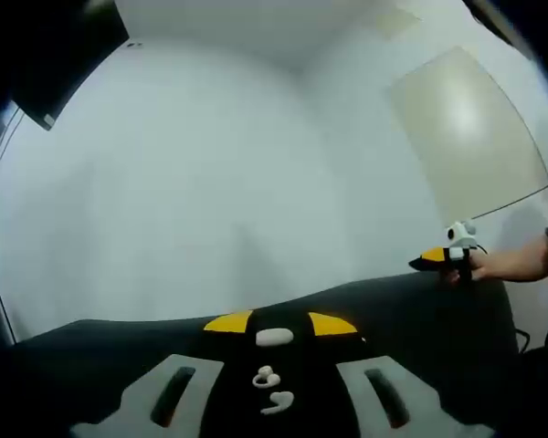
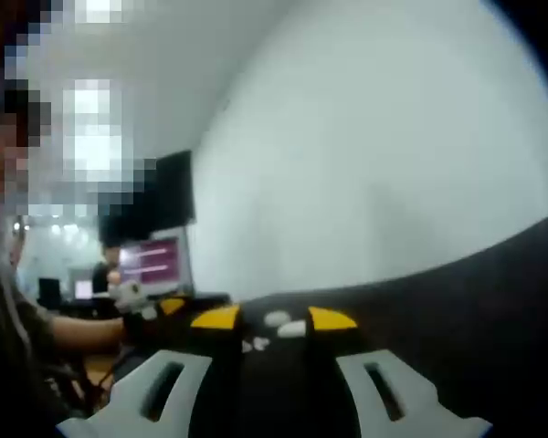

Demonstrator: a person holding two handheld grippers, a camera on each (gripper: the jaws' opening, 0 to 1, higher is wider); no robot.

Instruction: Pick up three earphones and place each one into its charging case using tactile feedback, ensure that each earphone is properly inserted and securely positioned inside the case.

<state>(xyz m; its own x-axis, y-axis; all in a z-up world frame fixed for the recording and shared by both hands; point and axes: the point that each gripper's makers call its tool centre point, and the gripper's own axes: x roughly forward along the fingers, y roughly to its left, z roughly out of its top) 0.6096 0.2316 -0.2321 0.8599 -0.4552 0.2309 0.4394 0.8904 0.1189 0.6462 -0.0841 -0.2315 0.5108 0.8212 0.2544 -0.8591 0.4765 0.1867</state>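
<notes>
Left gripper (image 1: pixel 274 327): jaws wide apart, holding nothing.
Right gripper (image 2: pixel 274 319): jaws likewise spread, empty.
Earphones: two white earphones (image 1: pixel 268 387) lie between the left jaws on the black table (image 1: pixel 438 310); a white oval piece, probably the charging case (image 1: pixel 274 337), sits at the jaw tips.
Axis: too small to tell.
Technique: likely centre one earphone between the jaws, close gently, confirm contact before lifting.

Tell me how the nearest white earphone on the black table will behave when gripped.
The earphone looks small, so probably light. Its curved, smooth-looking white shell may slip or twist between the left gripper's fingers. It lies loose on the table, so a nudge would likely slide it.
</notes>
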